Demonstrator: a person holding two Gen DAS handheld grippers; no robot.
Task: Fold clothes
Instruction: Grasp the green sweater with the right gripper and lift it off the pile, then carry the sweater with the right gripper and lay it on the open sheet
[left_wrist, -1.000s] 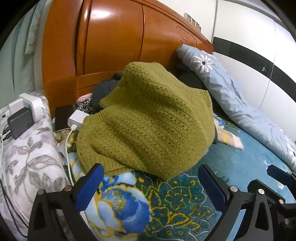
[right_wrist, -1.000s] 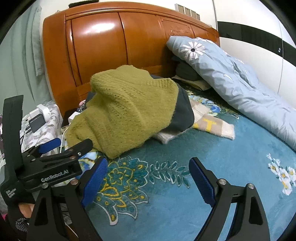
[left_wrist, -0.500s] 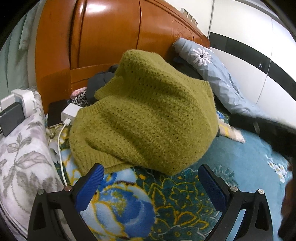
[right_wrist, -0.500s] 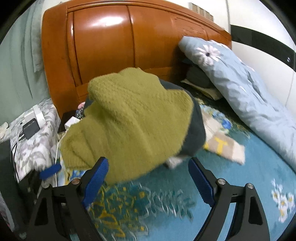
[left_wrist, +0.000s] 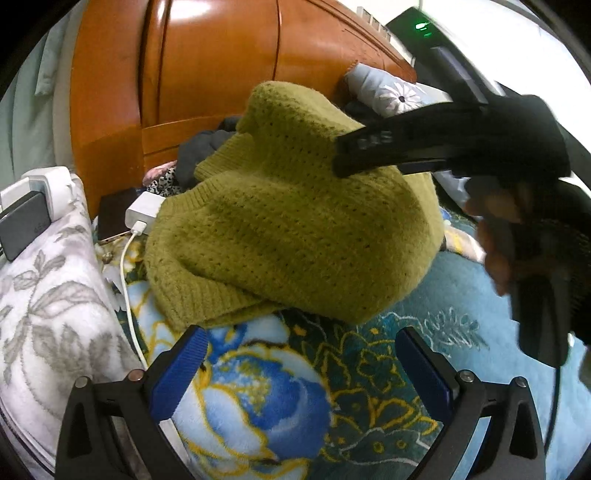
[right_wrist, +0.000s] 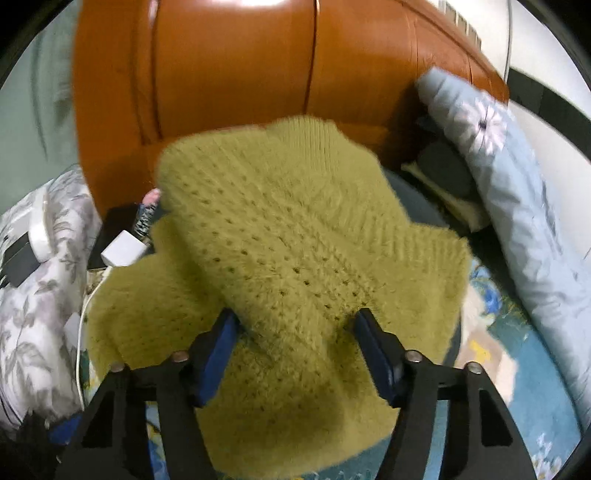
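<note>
The olive knit sweater (left_wrist: 295, 206) lies heaped below the wooden headboard (left_wrist: 221, 66), soft, light and stretchy. The right gripper (right_wrist: 295, 332) has its jaws spread around a raised fold, seemingly not yet pinching; the left gripper (left_wrist: 299, 354) hangs with jaws apart, empty. A ribbed hem offers the firmest hold.

Green sweater (right_wrist: 303, 251) blurred, hiding the dark clothes (left_wrist: 201, 151) beneath.

you're looking at an olive-green open-knit sweater (left_wrist: 295, 221) heaped in a loose mound on the bed near the headboard, draped over darker clothes. its ribbed hem curls along the lower left edge, and a thick fold (right_wrist: 295, 266) rises across its middle.
</note>
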